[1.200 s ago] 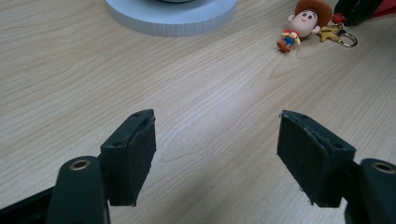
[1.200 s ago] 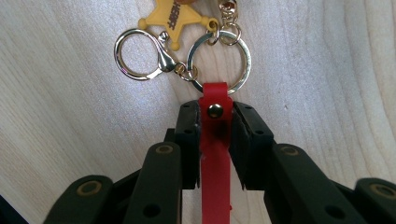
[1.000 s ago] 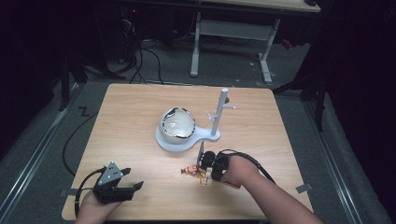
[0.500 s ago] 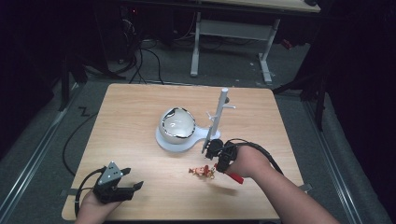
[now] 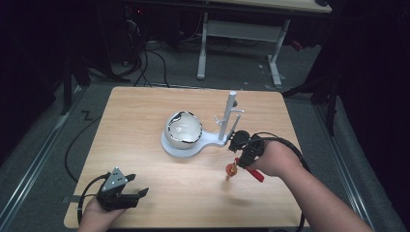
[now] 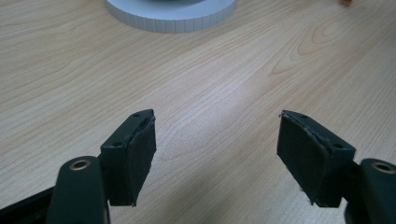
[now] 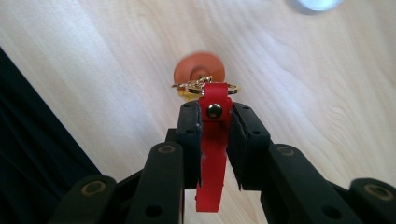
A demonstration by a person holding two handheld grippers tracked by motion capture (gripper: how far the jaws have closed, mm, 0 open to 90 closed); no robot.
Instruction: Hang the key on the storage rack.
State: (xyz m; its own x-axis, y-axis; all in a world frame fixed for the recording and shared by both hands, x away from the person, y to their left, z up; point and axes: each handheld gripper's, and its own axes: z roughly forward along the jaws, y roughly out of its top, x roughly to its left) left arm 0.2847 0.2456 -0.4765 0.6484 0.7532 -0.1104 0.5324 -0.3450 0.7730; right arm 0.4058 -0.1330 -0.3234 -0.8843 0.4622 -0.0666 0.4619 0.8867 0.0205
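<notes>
My right gripper is shut on the red strap of a keychain. A gold ring and an orange round charm hang from the strap's end above the table. In the high view the right gripper is lifted off the table at the right, just in front of the white stand's post, and the keychain dangles below it. My left gripper rests at the table's front left corner. Its jaws stand wide apart over bare wood, and nothing lies between its pads.
A white stand with a round base carries a glossy bowl-shaped object at the table's middle. Its upright post has short pegs. The stand's base edge shows far ahead of the left jaws. Dark floor and desk legs lie beyond the table.
My right gripper has risen from the table with the keychain and moved toward the stand's post. The keychain now hangs free. The left gripper has stayed put.
</notes>
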